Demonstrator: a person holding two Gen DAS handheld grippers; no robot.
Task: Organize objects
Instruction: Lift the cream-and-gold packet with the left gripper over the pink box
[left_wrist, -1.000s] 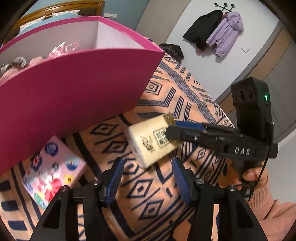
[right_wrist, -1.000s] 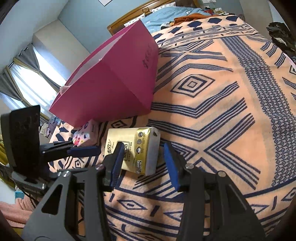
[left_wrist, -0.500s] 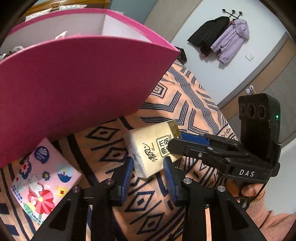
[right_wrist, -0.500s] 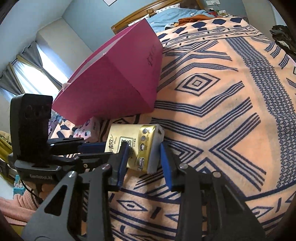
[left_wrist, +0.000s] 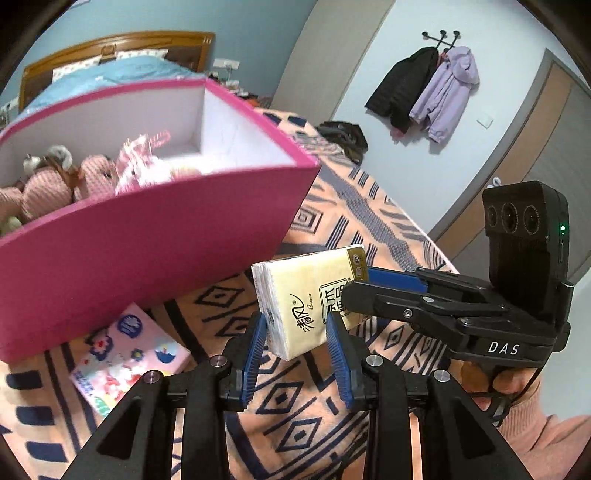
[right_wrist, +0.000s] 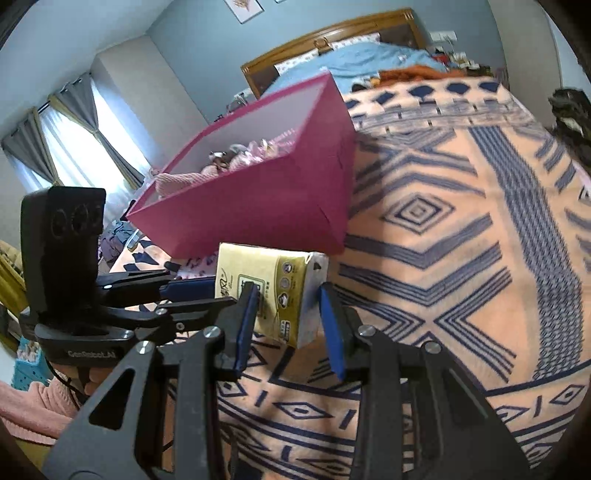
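A yellow tissue pack (left_wrist: 306, 295) hangs just above the patterned blanket, gripped from two sides. My left gripper (left_wrist: 295, 326) is shut on its near end, blue pads pressed against both faces. From the right, my right gripper (left_wrist: 356, 286) is shut on the pack's other end. The right wrist view shows the same pack (right_wrist: 273, 273) between the right gripper (right_wrist: 288, 295) pads, with the left gripper (right_wrist: 208, 293) holding it from the left. The open pink box (left_wrist: 147, 251) stands just beyond, with plush toys (left_wrist: 48, 184) inside. A pink tissue pack (left_wrist: 129, 354) lies flat by the box.
An orange and blue patterned blanket (right_wrist: 461, 229) covers the bed and stretches wide to the right. A dark bag (left_wrist: 343, 136) lies at its far edge. Coats (left_wrist: 424, 88) hang on the wall by a door. A wooden headboard (right_wrist: 332, 40) stands behind the box.
Both grippers closed their pads onto the yellow tissue pack, then rose with it off the blanket. The inside of the pink box has come into view.
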